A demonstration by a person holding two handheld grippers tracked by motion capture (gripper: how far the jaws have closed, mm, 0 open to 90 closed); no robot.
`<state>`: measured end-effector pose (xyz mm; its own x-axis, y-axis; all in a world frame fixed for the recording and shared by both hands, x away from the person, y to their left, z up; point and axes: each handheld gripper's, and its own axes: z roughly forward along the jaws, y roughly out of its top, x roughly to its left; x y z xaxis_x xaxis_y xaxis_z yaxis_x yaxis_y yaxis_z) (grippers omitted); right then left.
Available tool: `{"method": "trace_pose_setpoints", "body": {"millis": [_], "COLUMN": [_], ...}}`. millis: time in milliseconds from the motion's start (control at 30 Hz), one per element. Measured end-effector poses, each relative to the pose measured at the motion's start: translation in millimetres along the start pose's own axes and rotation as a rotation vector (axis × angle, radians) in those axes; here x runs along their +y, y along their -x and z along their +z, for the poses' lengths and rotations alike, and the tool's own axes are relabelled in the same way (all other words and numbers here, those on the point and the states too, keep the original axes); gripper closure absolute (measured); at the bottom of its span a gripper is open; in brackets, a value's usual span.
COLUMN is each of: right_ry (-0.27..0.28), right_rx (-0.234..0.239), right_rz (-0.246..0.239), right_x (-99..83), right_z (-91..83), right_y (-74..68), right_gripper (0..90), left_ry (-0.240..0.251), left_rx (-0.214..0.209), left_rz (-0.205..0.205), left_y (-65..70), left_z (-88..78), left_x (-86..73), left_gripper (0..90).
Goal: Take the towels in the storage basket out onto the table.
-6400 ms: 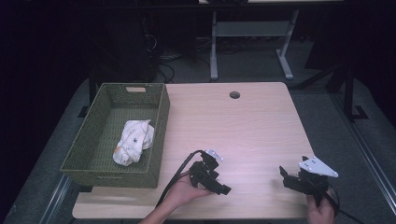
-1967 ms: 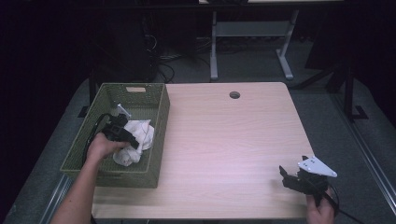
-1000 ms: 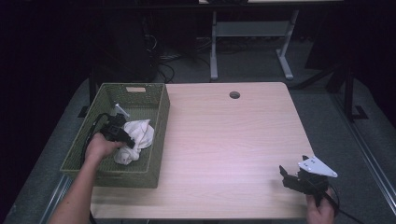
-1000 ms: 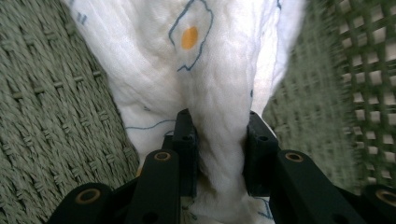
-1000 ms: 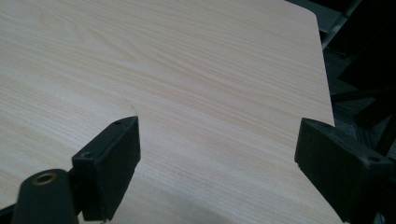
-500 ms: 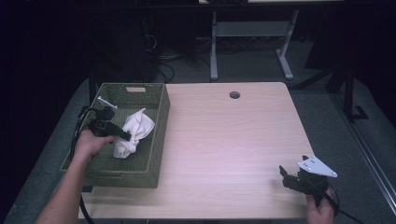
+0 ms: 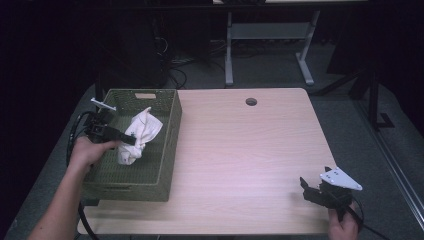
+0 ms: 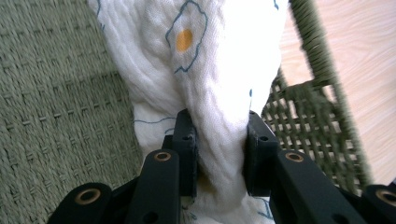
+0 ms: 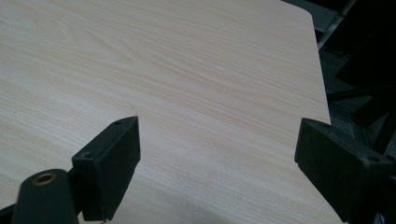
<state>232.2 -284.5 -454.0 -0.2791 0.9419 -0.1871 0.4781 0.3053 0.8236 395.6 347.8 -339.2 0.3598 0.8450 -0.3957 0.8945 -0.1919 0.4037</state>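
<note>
A white cloth (image 7: 140,134) with small blue-and-orange prints hangs stretched inside the green woven basket (image 7: 165,150) at the table's left side. My left gripper (image 7: 131,141) is shut on the cloth, and in the left gripper view a bunched fold of the cloth (image 8: 219,116) is pinched between the two black pads, lifted off the basket floor (image 8: 56,107). My right gripper (image 7: 306,187) rests near the table's front right corner. In the right gripper view its fingers (image 9: 112,158) stand wide apart over bare wood, nothing between them.
The light wooden table (image 7: 250,150) has a round cable hole (image 7: 251,101) near its far edge. Beyond the table stands a grey metal frame (image 7: 270,35) on a dark floor. The basket's right wall (image 8: 322,93) rises close beside the held cloth.
My left gripper has risen and drawn back toward the basket's left side, pulling the cloth up and stretching it. The right gripper has stayed in place.
</note>
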Motion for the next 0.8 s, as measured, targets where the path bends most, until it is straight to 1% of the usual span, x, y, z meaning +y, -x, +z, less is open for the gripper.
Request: {"method": "trace_pose_setpoints", "body": {"millis": [67, 100, 133, 167, 200, 233, 267, 333, 400, 467, 533, 633, 667, 800], "right_ry": [0.001, 0.001, 0.001, 0.001, 0.001, 0.001, 0.000, 0.001, 0.001, 0.000, 0.002, 0.003, 0.003, 0.005], "right_rx": [-0.001, -0.001, -0.002, -0.002, -0.004, -0.004, -0.004, -0.004, -0.004, -0.003, -0.003, -0.003, -0.003, -0.005], "right_rz": [0.001, 0.001, 0.003, 0.003, 0.003, 0.003, 0.002, 0.002, 0.002, 0.002, 0.005, 0.003, 0.003, 0.002], "right_x": [0.0, 0.0, 0.1, 0.1, 0.2, 0.2, 0.2, 0.2, 0.3, 0.3, 0.5, 0.6, 0.7, 0.9], "right_z": [-0.1, -0.1, 0.2, 0.2, 0.5, 0.5, 0.6, 0.6, 0.5, 0.5, 0.5, 0.6, 0.7, 0.5], "right_y": [0.3, 0.3, 0.4, 0.4, 0.2, 0.2, 0.0, 0.0, -0.1, -0.2, -0.5, -0.4, -0.1, 0.0], "right_gripper": [13.9, 13.9, 13.9, 13.9, 13.9, 13.9, 13.9, 13.9, 13.9, 13.9, 13.9, 13.9, 13.9, 13.9], "left_ry": [0.016, 0.016, 0.029, 0.029, 0.038, 0.038, 0.048, 0.053, 0.066, 0.068, 0.073, 0.077, 0.086, 0.085], "left_rx": [-0.006, -0.006, -0.008, -0.008, -0.013, -0.013, -0.014, -0.016, -0.025, -0.023, -0.031, -0.032, -0.036, -0.036], "left_rz": [0.003, 0.003, 0.003, 0.003, 0.001, 0.001, 0.001, 0.003, -0.005, -0.002, -0.001, 0.000, -0.003, 0.005], "left_y": [0.9, 0.9, 1.3, 1.3, 1.3, 1.3, 1.8, 1.9, 2.8, 3.0, 3.3, 4.6, 6.4, 10.0], "left_z": [-7.7, -7.7, -13.0, -13.0, -17.7, -17.7, -22.1, -24.9, -29.7, -31.7, -34.2, -36.6, -37.8, -38.6], "left_x": [0.6, 0.6, 1.0, 1.0, 1.4, 1.4, 1.7, 1.8, 1.7, 1.8, 1.9, 2.6, 3.2, 4.8], "left_gripper": [70.2, 70.2, 70.2, 70.2, 70.2, 70.2, 70.2, 70.2, 70.2, 70.2, 70.2, 70.1, 70.1, 70.1]}}
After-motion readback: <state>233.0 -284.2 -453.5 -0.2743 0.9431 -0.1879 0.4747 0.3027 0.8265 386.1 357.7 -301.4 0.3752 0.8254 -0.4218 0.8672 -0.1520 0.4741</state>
